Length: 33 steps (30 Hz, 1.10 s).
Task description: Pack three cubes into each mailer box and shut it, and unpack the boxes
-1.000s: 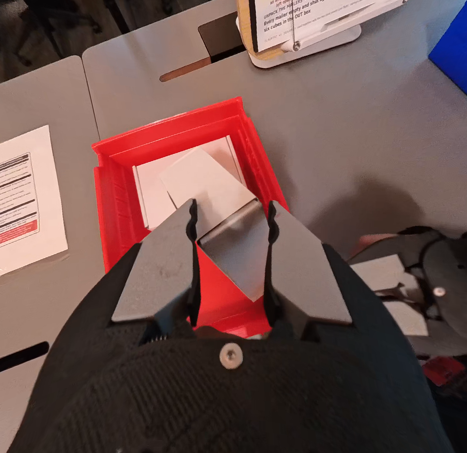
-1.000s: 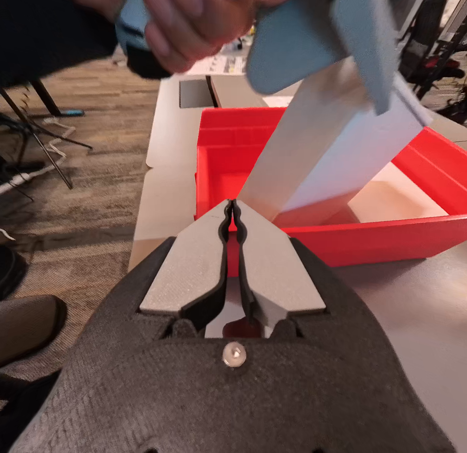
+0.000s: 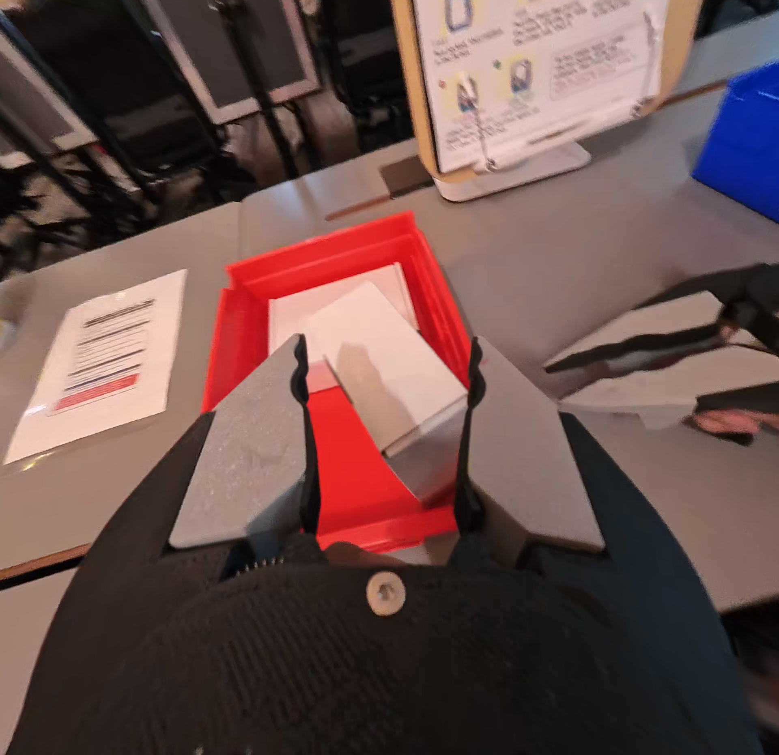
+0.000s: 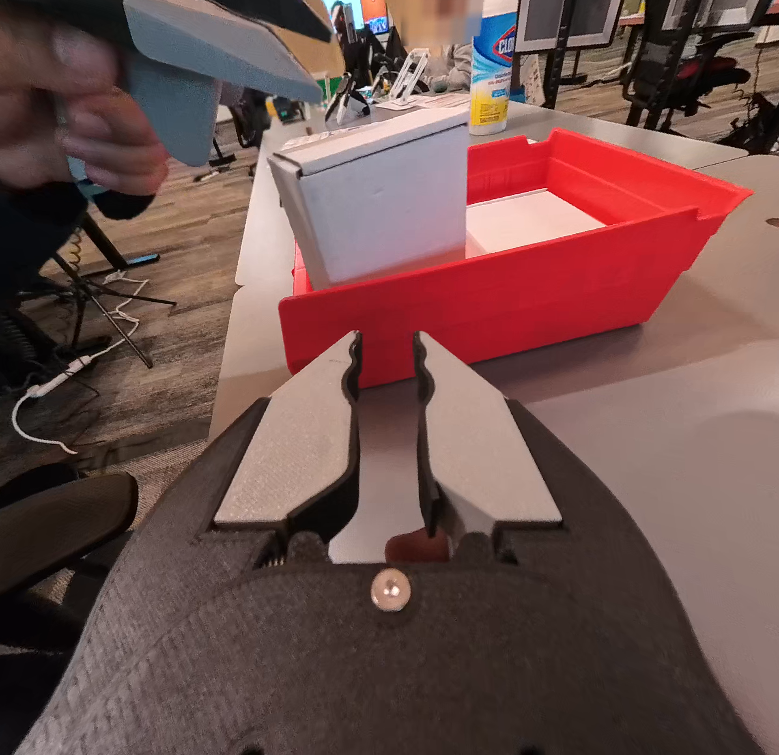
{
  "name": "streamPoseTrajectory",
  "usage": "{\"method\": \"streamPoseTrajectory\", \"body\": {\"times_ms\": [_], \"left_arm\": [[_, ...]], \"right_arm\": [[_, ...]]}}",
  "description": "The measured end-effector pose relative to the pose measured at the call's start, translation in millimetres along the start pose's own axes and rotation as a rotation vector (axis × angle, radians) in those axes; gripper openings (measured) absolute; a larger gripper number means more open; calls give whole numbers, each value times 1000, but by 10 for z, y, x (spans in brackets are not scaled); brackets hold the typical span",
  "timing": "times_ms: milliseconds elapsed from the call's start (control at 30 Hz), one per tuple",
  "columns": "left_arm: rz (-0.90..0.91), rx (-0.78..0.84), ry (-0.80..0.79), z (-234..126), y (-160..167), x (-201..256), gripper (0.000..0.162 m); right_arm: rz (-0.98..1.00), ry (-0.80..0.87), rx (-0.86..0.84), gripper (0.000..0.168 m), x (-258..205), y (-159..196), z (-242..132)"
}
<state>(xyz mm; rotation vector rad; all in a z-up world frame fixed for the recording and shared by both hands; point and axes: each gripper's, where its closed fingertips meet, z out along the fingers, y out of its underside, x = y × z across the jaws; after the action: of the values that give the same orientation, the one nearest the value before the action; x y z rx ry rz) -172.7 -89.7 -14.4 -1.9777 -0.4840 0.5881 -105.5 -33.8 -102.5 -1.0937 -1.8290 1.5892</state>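
A white mailer box [image 3: 392, 364] leans tilted, lid shut, in the near end of the red bin [image 3: 345, 250]. It rests partly on a second white mailer [image 3: 295, 317] that lies flat in the bin. My left gripper [image 3: 388, 340] is open and empty above the tilted mailer, not touching it. In the right wrist view the tilted mailer [image 4: 379, 199] stands at the bin's left end, the flat one [image 4: 531, 220] beside it. My right gripper [image 4: 387, 334] is slightly open and empty over the table, just in front of the bin's wall [image 4: 527, 300]. No cubes are in view.
An instruction board on a stand [image 3: 527, 73] and a blue bin [image 3: 742, 144] are at the table's back right. A laminated sheet [image 3: 97, 364] lies left of the red bin. A wipes canister [image 4: 491, 69] stands beyond it. The table edge [image 4: 236, 334] drops to the floor.
My left gripper has let go of the mailer, opened wider and lifted away; the mailer now rests in the bin. My right gripper has opened and drawn back from the bin.
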Motion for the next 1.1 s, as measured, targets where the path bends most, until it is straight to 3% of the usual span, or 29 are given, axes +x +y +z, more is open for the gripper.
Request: {"method": "streamPoseTrajectory", "body": {"times_ms": [100, 167, 233, 400, 533, 800, 1100], "left_arm": [[-10, -89, -68, 79, 91, -73, 79], [28, -191, -105, 186, 285, -64, 95], [-18, -154, -41, 224, 280, 101, 79], [32, -184, -220, 399, 651, -4, 91], [-42, -62, -249, 421, 616, -26, 91], [-105, 29, -245, 345, 620, -118, 88], [-50, 87, -307, 155, 534, -235, 85]], "right_arm": [[21, 8, 7, 23, 39, -12, -7], [30, 7, 10, 25, 35, -20, -24], [26, 11, 19, 25, 30, -36, -57], [39, 22, 32, 26, 57, -48, -114], [36, 39, 49, 25, 96, -91, -149], [-33, 73, 29, 25, 89, -63, -127], [-11, 92, 34, 24, 165, -44, -161]]}}
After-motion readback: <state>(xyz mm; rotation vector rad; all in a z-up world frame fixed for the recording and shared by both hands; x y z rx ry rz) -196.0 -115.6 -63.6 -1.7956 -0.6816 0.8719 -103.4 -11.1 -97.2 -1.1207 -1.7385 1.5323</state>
